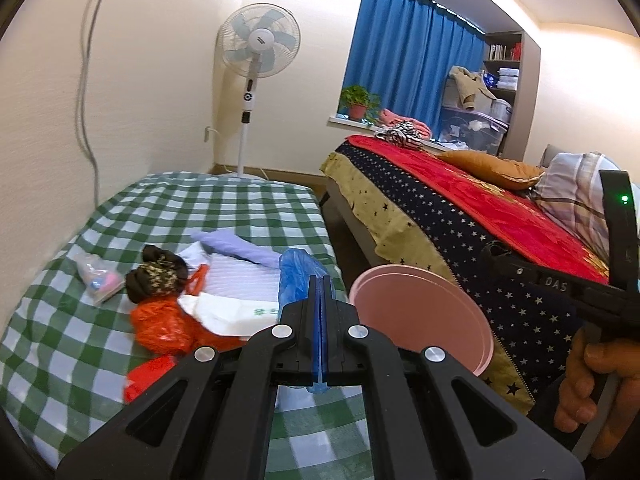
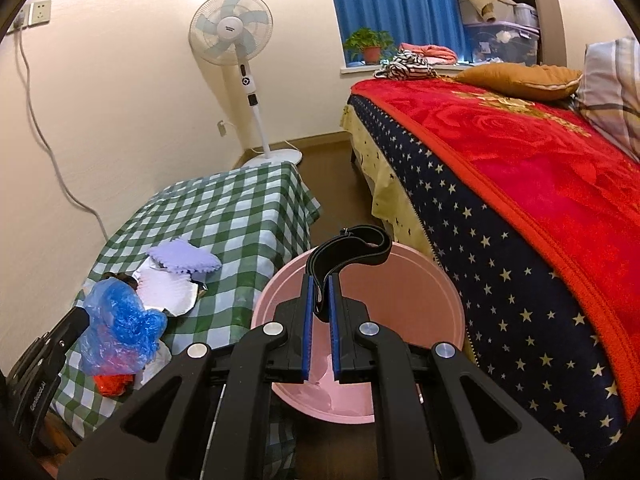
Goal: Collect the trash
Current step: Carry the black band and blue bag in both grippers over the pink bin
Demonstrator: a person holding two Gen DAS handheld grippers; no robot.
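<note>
Left gripper: fingers closed on a crumpled blue plastic bag; the blue film is pinched between the pads and pokes out both ahead of the tips and below them. In the right wrist view the same bag hangs bunched at the tip of the left gripper, above the near edge of the worktop.

Right gripper: fingers gripping a looped black elastic strap, the jaws standing partly apart with the band between them. The loop arches up and forward past the tips, directly above the round pink plastic basin. The basin sits low, in the gap between the worktop and the bed. A pale scrap lies on its bottom.

Worktop, covered in a green-and-white checked cloth. Trash on it, near to far:
- crumpled orange-red plastic bag, just beside the left fingers
- white paper wrapper with green print, touching the red bag
- dark brown crumpled lump with pale specks
- small clear packet with pink and blue contents, set apart to the left
- white ridged sheet with a lilac cloth lying over its far edge

Right of the basin: bed with a red blanket over a star-patterned navy cover.

Far wall: white pedestal fan; blue curtain.
</note>
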